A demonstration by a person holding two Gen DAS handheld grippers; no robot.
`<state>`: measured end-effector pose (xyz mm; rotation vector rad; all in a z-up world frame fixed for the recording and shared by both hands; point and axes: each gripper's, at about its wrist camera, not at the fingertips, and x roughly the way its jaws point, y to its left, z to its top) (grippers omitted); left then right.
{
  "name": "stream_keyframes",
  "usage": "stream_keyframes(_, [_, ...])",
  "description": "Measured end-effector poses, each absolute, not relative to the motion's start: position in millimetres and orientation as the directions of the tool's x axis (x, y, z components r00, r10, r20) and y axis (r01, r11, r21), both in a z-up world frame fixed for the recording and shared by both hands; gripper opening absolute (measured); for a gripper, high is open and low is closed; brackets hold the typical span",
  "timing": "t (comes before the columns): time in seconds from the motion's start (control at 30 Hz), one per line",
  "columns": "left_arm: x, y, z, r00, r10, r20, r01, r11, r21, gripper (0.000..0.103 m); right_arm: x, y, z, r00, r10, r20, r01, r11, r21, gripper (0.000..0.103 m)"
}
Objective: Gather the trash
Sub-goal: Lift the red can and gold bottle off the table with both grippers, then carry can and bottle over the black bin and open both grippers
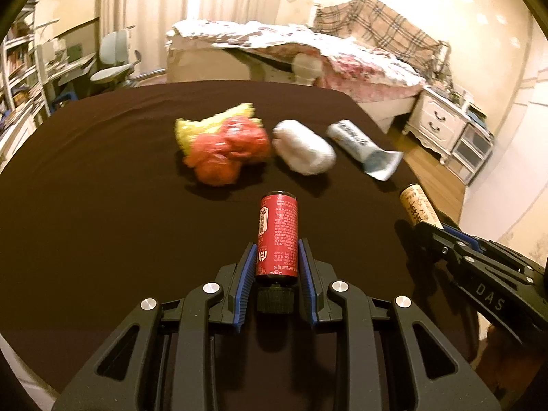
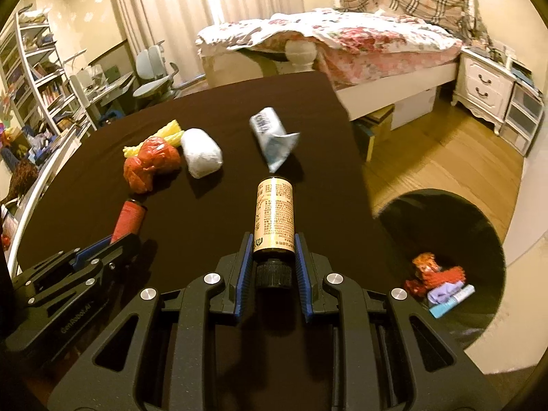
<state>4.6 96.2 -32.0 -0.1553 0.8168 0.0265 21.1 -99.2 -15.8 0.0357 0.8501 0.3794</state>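
Two small bottles held over the dark table, one in each gripper.

The left gripper (image 1: 277, 257) was clamped on the red bottle (image 1: 277, 236), its long axis running along the fingers, black cap toward the camera, base pointing out at the crumpled red bag (image 1: 227, 152). The right gripper (image 2: 274, 253) gripped the gold bottle (image 2: 274, 215) the same way, cap back, base toward the squeezed tube (image 2: 272, 140). A white wad (image 2: 201, 153) lay on the table (image 2: 85, 178) between bag and tube. The bin (image 2: 479, 226) stood on the floor to the right.
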Motion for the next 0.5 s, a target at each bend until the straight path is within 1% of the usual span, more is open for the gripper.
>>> stream_keyframes(0.5, [22,7,-22,0.702,-0.139,-0.698,0.097,0.990,-0.100,0.027,14,-191,-18,0.670,0.229,-0.706,-0.128,0.973,0.193,0.023])
